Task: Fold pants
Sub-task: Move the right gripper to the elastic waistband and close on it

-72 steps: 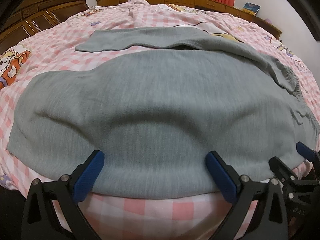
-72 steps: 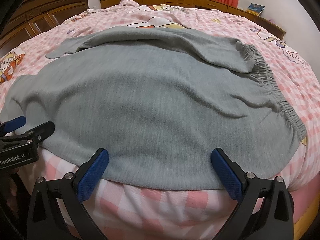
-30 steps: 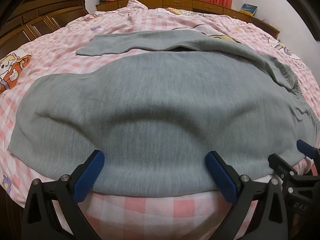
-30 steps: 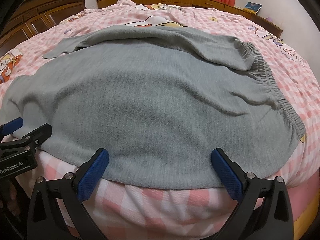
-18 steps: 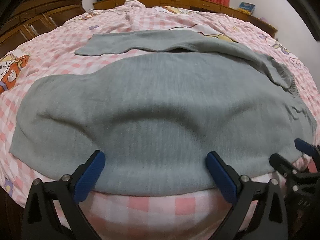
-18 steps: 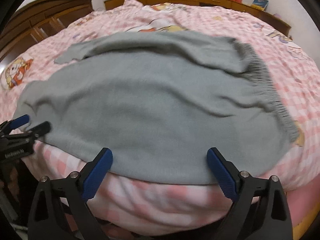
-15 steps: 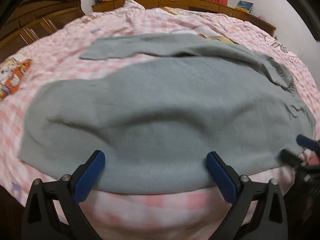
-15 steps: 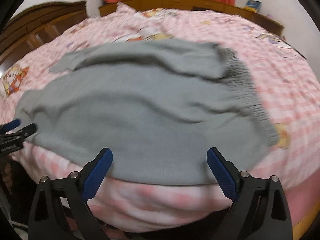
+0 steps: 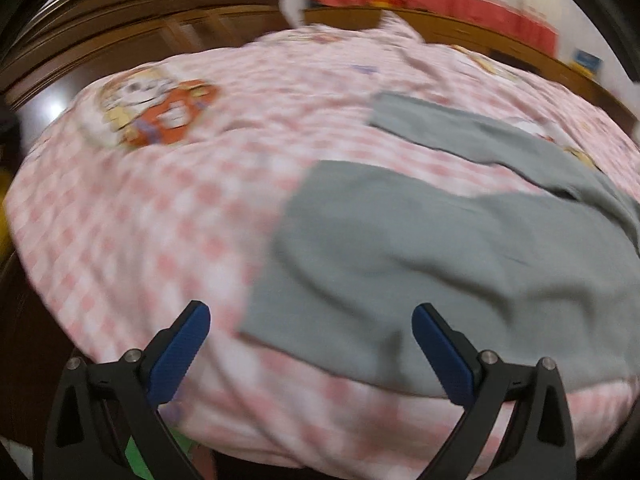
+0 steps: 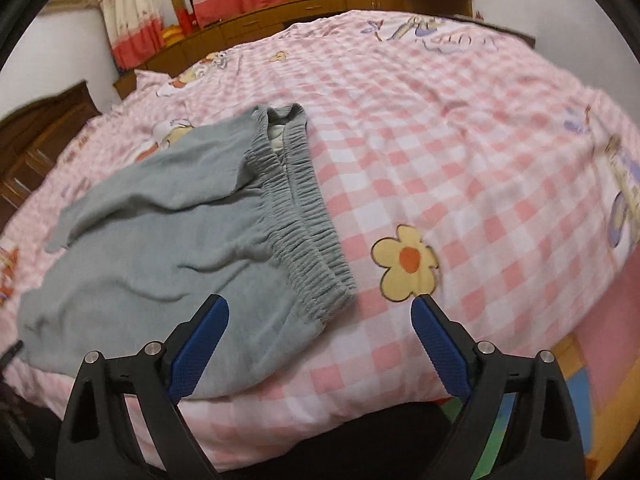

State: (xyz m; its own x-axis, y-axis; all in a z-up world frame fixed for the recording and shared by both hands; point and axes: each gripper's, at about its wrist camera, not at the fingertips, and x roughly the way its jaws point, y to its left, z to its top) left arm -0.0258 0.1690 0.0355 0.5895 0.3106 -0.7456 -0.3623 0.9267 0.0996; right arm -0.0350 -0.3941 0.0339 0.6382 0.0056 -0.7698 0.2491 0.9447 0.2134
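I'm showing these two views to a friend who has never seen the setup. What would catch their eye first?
Probably the grey pants spread flat on the pink checked bedspread, their gathered elastic waistband running down the middle of the right wrist view. Next, the blue-padded tongs at the bottom of each view, left and right, both wide open and empty. The orange cartoon print also stands out, upper left.

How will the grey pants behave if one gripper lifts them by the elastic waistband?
Probably floppy: the grey pants lie in soft ripples on the bed, so the legs would likely hang and trail. The waistband is gathered and thicker, so it likely gives a firmer bite than the flat fabric. The knit looks matte, so slipping from the fingers seems unlikely.
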